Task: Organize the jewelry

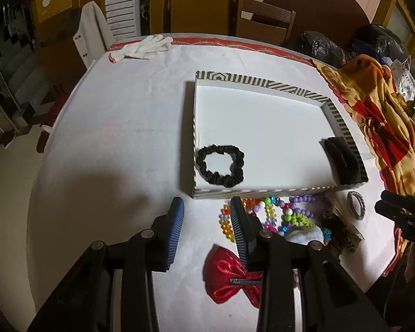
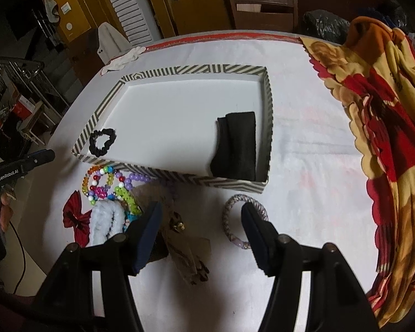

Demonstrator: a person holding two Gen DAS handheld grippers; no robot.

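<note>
A striped shallow box (image 1: 262, 83) (image 2: 179, 70) lies on the white table. In it are a black scrunchie (image 1: 220, 165) (image 2: 102, 137) at the near left corner and a folded black band (image 1: 344, 160) (image 2: 236, 146) at the right. In front of the box lie colourful bead bracelets (image 1: 287, 211) (image 2: 110, 184), a red bow (image 1: 229, 272) (image 2: 74, 218), a white fuzzy scrunchie (image 2: 108, 222), brown cards with jewelry (image 2: 185, 243) and a lilac braided bangle (image 1: 357, 204) (image 2: 235, 218). My left gripper (image 1: 207, 221) is open and empty before the box's near left corner. My right gripper (image 2: 202, 221) is open and empty, its right finger over the bangle.
A yellow and red blanket (image 1: 379, 110) (image 2: 387, 138) is heaped along the table's right side. A white glove (image 1: 144, 47) lies at the far left edge. Wooden chairs (image 1: 262, 19) stand behind the table. Black bags (image 1: 326, 47) sit at the far right.
</note>
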